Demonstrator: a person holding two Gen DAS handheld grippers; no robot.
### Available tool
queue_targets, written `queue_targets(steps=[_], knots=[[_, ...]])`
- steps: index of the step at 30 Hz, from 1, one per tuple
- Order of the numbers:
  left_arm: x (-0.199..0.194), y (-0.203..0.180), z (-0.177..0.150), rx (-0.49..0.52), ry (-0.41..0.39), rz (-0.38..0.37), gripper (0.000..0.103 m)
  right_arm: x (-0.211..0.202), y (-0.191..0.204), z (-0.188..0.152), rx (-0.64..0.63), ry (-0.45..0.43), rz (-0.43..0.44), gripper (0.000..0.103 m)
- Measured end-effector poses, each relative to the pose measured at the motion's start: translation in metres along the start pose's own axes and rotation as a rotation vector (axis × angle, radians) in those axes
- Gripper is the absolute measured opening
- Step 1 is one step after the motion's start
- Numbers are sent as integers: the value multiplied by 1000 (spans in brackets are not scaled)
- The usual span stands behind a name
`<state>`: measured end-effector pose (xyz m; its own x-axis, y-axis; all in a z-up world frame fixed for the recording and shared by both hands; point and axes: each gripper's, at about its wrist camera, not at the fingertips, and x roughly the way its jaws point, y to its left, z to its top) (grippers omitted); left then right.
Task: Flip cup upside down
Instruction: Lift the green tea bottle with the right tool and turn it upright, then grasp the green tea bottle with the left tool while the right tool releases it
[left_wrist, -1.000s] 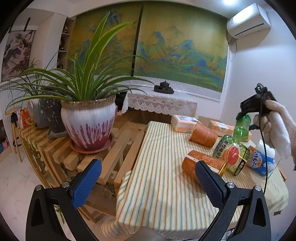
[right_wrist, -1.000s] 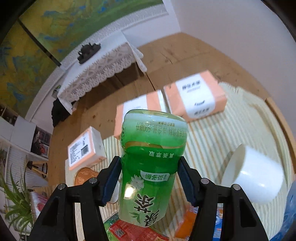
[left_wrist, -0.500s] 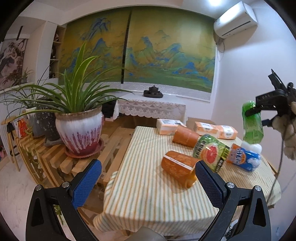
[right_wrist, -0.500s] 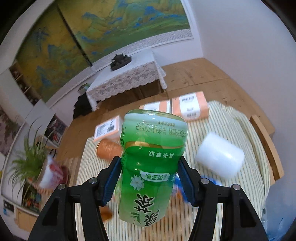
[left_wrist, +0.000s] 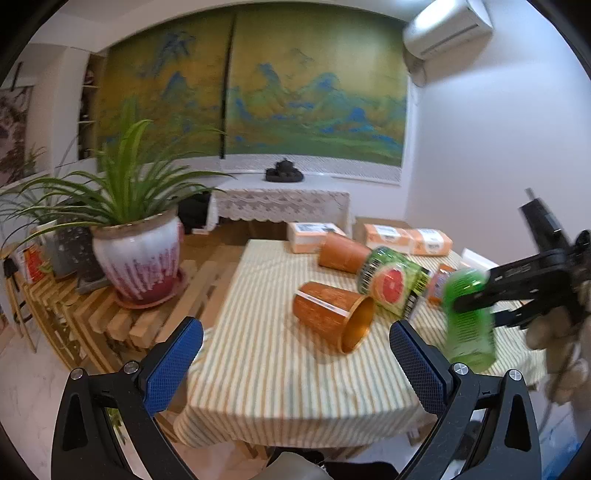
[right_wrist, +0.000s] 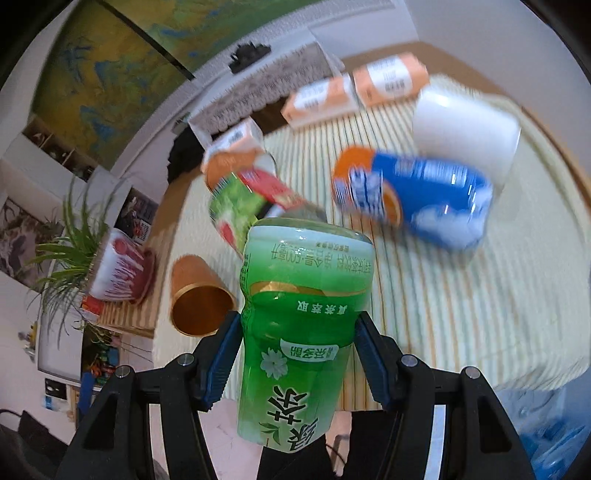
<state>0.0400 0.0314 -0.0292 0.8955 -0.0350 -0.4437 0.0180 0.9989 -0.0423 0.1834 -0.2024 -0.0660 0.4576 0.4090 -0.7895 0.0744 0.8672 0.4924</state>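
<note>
The right claw (right_wrist: 295, 354) is clamped on the green cup (right_wrist: 299, 325) at its narrow waist, above the striped surface (right_wrist: 461, 302). It looks light, thin, springy plastic; the waist grip suits. The left claw (left_wrist: 291, 363) gapes wide, empty.

Two grippers show: the left gripper (left_wrist: 295, 356) and the right gripper (right_wrist: 295, 363).

Six cups in all:
- one green cup (right_wrist: 299, 325)
- two copper cups, the near one (left_wrist: 332, 319) at 6 o'clock of the far one (left_wrist: 343, 254)
- one grapefruit-print cup (left_wrist: 393, 282)
- one blue-and-orange cup (right_wrist: 410, 197)
- one white cup (right_wrist: 465, 134)

Three orange-and-white boxes lie at the table's 12 o'clock edge (left_wrist: 310, 236) (left_wrist: 386, 236) (left_wrist: 430, 242).

One potted plant (left_wrist: 138, 254).
</note>
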Motion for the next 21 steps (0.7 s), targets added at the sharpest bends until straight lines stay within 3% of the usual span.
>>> queue_targets(steps=[3,9,12,21], knots=[[4,-7,3,30,26,-33,102,16,-8,-6,27,45,-2,58],[22,-21,13,52,95,-109,102,21,-12,-9,11,56,-9,64],[31,-29,17,75,125,-142,102,15,-8,-8,-27,19,-36,66],[69,-68,32,154,276,-244,102,-22,-21,-18,-56,-93,-3,66]])
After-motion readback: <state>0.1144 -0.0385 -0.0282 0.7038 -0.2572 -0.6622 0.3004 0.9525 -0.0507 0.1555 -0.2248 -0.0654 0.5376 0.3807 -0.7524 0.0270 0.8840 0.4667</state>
